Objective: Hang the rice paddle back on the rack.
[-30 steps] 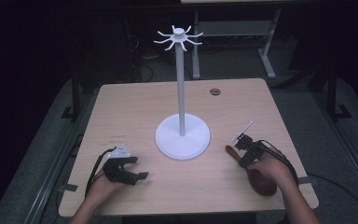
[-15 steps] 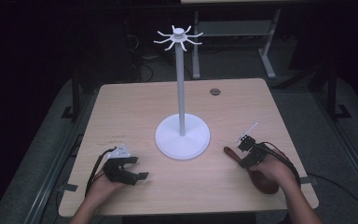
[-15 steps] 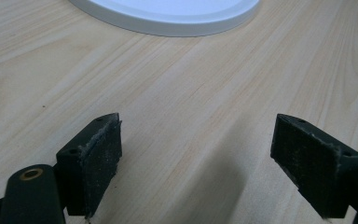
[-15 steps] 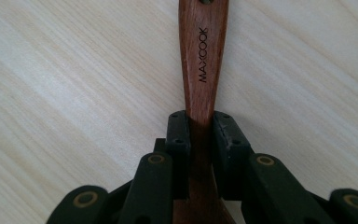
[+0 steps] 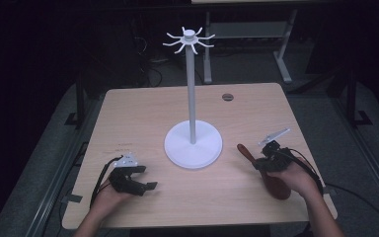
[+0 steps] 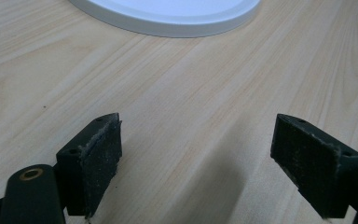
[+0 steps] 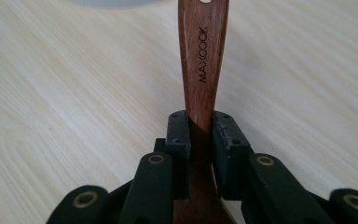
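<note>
The right gripper point(image 7: 200, 135) has its pads clamped on the dark wooden spoon point(image 7: 203, 60), whose handle runs out ahead toward the white stand point(image 5: 193, 143). The left gripper point(image 6: 212, 154) gapes wide over bare table point(image 6: 177, 107).

Dark room, one lit table.
The wooden table point(image 5: 143, 106) stands on grey floor point(image 5: 44, 148); desk legs point(image 5: 281, 54) are behind.

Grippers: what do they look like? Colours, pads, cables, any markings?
Left gripper and right gripper have black jaws with rough, dark pads and brass-coloured pivot rivets. Black cables trail from each; a grey three-cornered plate tops the left. No markings visible.
</note>
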`<state>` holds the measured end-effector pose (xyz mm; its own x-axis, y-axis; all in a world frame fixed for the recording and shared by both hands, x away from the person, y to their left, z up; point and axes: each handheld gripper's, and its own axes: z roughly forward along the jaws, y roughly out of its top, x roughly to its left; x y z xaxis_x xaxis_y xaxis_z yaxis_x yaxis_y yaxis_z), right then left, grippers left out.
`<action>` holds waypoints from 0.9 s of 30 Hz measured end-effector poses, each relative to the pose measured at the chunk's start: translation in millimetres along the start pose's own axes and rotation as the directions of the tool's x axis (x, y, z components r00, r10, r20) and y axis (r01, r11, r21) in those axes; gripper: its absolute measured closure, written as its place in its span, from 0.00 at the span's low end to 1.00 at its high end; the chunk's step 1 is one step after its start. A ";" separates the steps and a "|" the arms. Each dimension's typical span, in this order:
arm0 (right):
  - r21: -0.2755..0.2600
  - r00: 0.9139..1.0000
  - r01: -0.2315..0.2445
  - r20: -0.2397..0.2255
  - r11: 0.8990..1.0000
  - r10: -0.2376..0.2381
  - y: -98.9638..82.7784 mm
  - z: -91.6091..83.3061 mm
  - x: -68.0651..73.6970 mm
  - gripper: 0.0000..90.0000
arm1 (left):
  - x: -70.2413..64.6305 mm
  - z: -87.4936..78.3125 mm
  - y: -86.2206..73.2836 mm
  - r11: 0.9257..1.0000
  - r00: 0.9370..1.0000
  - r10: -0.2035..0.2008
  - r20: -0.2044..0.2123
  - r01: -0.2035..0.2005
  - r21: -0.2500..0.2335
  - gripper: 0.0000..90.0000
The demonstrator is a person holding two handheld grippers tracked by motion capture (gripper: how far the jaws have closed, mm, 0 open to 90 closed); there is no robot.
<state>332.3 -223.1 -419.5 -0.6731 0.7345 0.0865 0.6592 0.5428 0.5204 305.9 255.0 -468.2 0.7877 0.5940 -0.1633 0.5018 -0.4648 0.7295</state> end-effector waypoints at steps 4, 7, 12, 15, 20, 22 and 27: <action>-0.082 1.000 -0.009 0.002 0.997 0.009 -2.4 -7.3 -1.8 0.86 | 0.1 0.2 0.0 1.000 1.000 0.000 0.001 0.000 0.000 0.17; -0.135 1.000 -0.028 -0.007 0.990 0.027 -5.1 -12.2 -4.5 0.86 | -0.1 -0.1 0.0 1.000 1.000 0.001 0.000 -0.001 0.000 0.17; -0.220 1.000 -0.017 0.003 0.975 0.018 -9.8 -18.6 -6.5 0.86 | 0.0 -0.1 -0.1 1.000 1.000 0.001 0.001 -0.001 -0.001 0.17; -0.278 1.000 -0.014 0.010 0.961 0.018 -11.3 -22.6 -6.2 0.86 | 0.0 -0.3 -0.1 1.000 1.000 -0.006 0.001 0.006 -0.001 0.17; -0.354 1.000 -0.004 0.011 0.935 0.009 -15.0 -25.6 -7.0 0.86 | -0.1 -0.2 0.0 1.000 1.000 0.002 0.000 -0.002 0.000 0.17; -0.360 1.000 -0.004 0.011 0.933 0.009 -15.5 -25.8 -7.5 0.86 | -0.3 -0.2 0.0 1.000 1.000 0.003 0.000 -0.003 0.000 0.17; -0.415 1.000 -0.011 0.006 0.910 0.014 -18.4 -28.0 -8.9 0.86 | -0.1 -0.3 -0.2 1.000 1.000 0.000 -0.001 0.000 -0.001 0.17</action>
<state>316.8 -251.0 -406.1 -0.6617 0.7444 0.0892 0.4676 0.3167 0.8253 305.6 255.2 -468.1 0.7877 0.5942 -0.1628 0.5012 -0.4645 0.7301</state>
